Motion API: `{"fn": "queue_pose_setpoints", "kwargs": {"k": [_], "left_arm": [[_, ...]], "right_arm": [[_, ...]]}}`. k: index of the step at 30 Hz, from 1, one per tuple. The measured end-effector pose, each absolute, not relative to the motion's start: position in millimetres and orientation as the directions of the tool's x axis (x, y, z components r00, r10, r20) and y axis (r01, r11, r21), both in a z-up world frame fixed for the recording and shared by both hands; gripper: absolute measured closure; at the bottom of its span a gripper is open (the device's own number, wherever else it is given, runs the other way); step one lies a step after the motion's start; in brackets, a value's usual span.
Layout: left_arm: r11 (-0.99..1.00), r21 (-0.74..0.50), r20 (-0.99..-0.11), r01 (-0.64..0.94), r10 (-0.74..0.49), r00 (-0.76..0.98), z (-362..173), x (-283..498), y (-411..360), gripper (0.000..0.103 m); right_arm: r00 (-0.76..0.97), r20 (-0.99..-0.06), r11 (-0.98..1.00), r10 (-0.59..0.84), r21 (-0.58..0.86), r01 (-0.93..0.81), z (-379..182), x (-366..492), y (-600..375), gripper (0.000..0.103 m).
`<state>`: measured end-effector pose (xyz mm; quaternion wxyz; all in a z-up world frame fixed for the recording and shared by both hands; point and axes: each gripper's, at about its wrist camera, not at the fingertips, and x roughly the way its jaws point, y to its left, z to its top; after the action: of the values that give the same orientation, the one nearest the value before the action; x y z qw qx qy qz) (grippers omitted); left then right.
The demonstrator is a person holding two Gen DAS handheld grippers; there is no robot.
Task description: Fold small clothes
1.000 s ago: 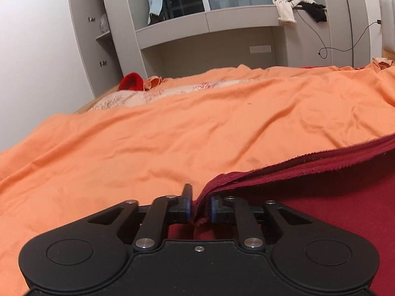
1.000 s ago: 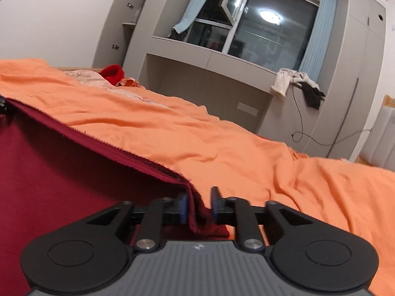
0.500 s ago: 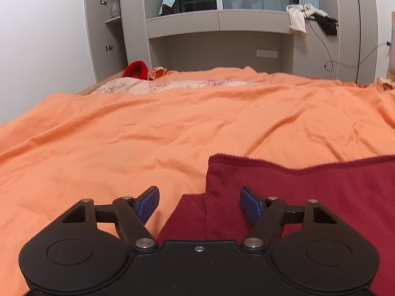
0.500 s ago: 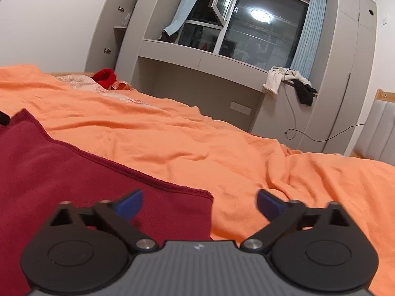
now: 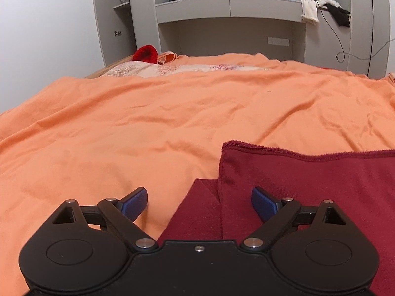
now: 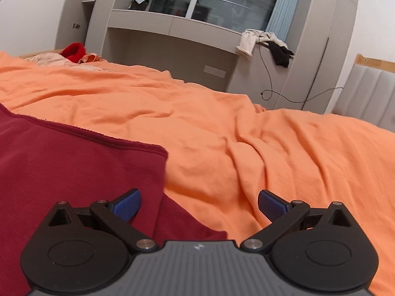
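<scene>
One dark red garment (image 5: 308,187) lies flat on one orange bedspread (image 5: 172,123), folded so that two layers show: an upper layer with a stitched hem running along its far edge, and a lower layer that sticks out past the upper one near each gripper. Two grippers are in play, each with two blue pads. The left gripper (image 5: 199,202) has just been opening; its jaws stand wide apart and released, one pad over bare bedspread and the other over the red cloth, with the garment's left edge lying between them but pressed by neither. The right gripper (image 6: 199,203) has just been opening too and hangs spread wide, gripping nothing — its left pad sits over the garment, its right pad over orange, and the garment's right edge falls between them. In the left wrist view the garment's far left corner is rounded and lies flat; in the right wrist view its far right corner does likewise. Beyond the hem the bedspread stretches away wrinkled and open up to a pale patterned cloth (image 5: 187,69) and one small bright red item (image 5: 145,53) at the far end. Behind stands a grey cabinet unit (image 5: 229,9) with one pale cloth (image 5: 308,7) and one black cloth (image 5: 338,16) draped over its ledge
</scene>
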<state>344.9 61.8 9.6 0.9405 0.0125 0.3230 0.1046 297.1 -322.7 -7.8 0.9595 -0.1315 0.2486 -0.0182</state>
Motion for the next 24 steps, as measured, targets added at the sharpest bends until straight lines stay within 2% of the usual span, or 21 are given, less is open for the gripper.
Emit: {"fn": "queue_pose_setpoints", "kwargs": {"k": [4, 7, 14, 18, 21, 24], "left_arm": [[0.977, 0.075, -0.581, -0.197, 0.204, 0.788, 19, 333, 65, 0.003], [0.977, 0.068, -0.569, -0.204, 0.206, 0.796, 27, 323, 70, 0.002], [0.958, -0.003, -0.542, -0.286, 0.239, 0.805, 45, 292, 96, 0.001], [0.941, -0.067, -0.575, -0.332, 0.236, 0.784, 39, 274, 110, 0.001], [0.931, -0.101, -0.591, -0.351, 0.228, 0.774, 33, 260, 116, 0.001], [0.923, -0.113, -0.568, -0.367, 0.243, 0.786, 34, 241, 115, 0.001]], "right_arm": [[0.889, -0.442, 0.957, -0.123, -0.290, -0.012, -2, 280, -330, 0.000], [0.889, -0.440, 0.960, -0.127, -0.279, -0.002, 2, 268, -336, 0.000], [0.910, -0.408, 0.984, -0.072, -0.177, -0.001, 21, 231, -346, 0.000], [0.924, -0.379, 0.991, -0.043, -0.131, -0.008, 28, 211, -343, 0.000], [0.920, -0.391, 0.997, -0.018, -0.075, -0.012, 29, 199, -340, 0.000], [0.920, -0.393, 1.000, 0.014, 0.002, -0.014, 33, 186, -341, 0.000]]}}
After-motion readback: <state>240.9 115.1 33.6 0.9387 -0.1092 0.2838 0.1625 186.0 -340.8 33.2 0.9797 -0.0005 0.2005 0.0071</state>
